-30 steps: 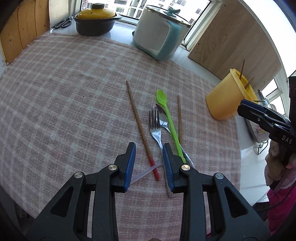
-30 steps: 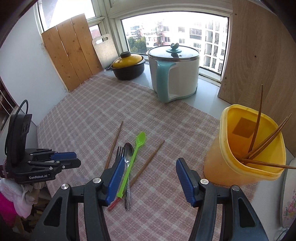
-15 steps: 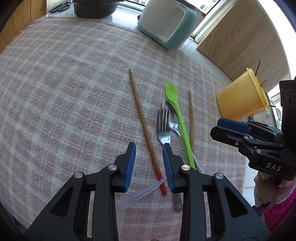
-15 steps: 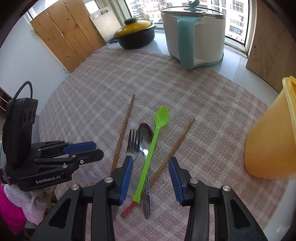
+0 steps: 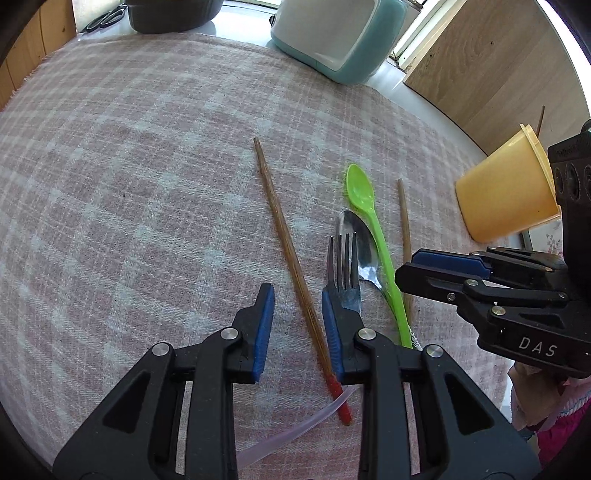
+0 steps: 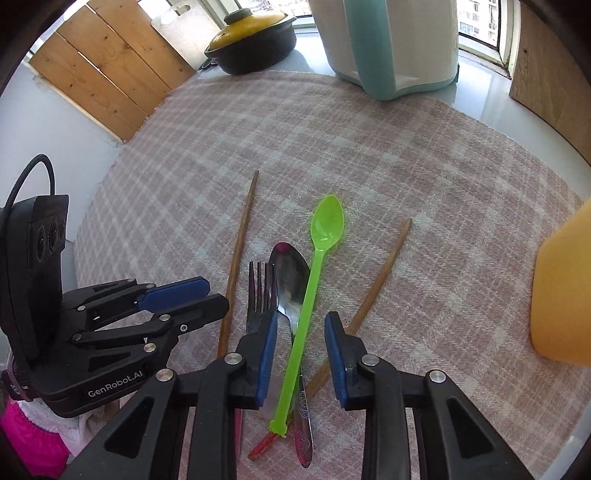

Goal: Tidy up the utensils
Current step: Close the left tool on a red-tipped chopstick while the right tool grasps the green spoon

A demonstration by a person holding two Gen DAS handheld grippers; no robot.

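On the pink checked cloth (image 5: 129, 184) lie a red-tipped brown chopstick (image 5: 280, 225), a steel fork (image 5: 343, 258), a steel spoon (image 5: 364, 243), a green plastic spoon (image 5: 360, 190) and a second chopstick (image 5: 404, 218). My left gripper (image 5: 295, 291) points down over the red-tipped chopstick. Its jaws are closing with the stick between them, near the right pad and not pressed. My right gripper (image 6: 302, 315) straddles the green spoon's handle (image 6: 295, 354) and the steel spoon (image 6: 291, 273). Its jaws are closing too, and the pads stand clear of both. The fork (image 6: 260, 288) lies just left of them.
A yellow cup (image 5: 506, 199) holding sticks stands at the cloth's right edge. At the back are a white and teal pot (image 6: 391, 44) and a black pot with a yellow lid (image 6: 255, 40). Scissors (image 5: 103, 20) lie by the window. A clear plastic strip (image 5: 295, 432) crosses under the chopstick's red end.
Both grippers have sunk toward the utensils. The right jaws have narrowed a lot around the green spoon's handle. The left gripper has moved forward along the red-tipped chopstick.
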